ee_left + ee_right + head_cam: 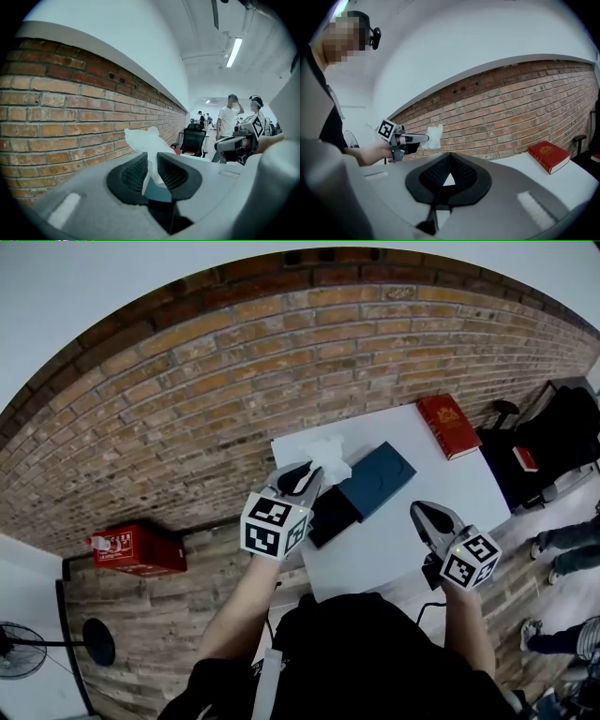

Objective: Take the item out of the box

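Observation:
A dark blue box lies open on the white table, its darker half toward me. My left gripper hovers over the box's left end, shut on a crumpled white paper. In the left gripper view the paper sticks up from between the closed pads of that gripper. My right gripper is held over the table's near edge, right of the box, shut and empty. From its view I see the left gripper holding the paper in the air.
A red book lies at the table's far right corner. A brick wall runs behind the table. A red case and a fan stand on the floor at left. Black office chairs and people's legs are at right.

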Demonstrator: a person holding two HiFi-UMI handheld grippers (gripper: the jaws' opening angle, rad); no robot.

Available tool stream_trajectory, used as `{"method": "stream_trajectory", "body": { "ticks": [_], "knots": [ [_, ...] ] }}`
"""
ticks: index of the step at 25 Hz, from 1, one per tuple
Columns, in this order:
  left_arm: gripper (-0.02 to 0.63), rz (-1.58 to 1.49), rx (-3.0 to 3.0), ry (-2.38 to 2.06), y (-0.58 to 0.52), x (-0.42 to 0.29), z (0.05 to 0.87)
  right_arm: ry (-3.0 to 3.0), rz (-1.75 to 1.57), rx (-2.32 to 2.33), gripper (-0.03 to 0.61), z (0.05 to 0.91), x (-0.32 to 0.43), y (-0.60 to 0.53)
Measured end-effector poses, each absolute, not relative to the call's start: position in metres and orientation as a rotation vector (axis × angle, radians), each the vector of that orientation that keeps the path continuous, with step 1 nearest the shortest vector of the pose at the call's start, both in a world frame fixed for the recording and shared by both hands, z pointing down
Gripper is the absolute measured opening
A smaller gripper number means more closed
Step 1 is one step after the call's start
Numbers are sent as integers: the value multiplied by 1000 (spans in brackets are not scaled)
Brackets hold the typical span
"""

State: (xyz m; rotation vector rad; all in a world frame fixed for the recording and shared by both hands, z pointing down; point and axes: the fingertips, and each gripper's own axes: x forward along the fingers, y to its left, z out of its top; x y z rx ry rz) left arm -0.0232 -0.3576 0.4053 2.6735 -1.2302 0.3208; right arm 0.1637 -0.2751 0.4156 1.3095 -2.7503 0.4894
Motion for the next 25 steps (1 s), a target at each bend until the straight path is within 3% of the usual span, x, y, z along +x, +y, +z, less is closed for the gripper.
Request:
{"method": "stream_trajectory", "body": {
  "ticks": [15, 25],
  "knots": [
    [71, 203, 2640, -1385, -352, -14, 384, -2826, 489, 1368, -2, 410, 207, -281],
    [71, 191, 2627, -1429, -350, -16, 387, -2818, 329, 1307, -2, 406, 193, -283]
  ]
}}
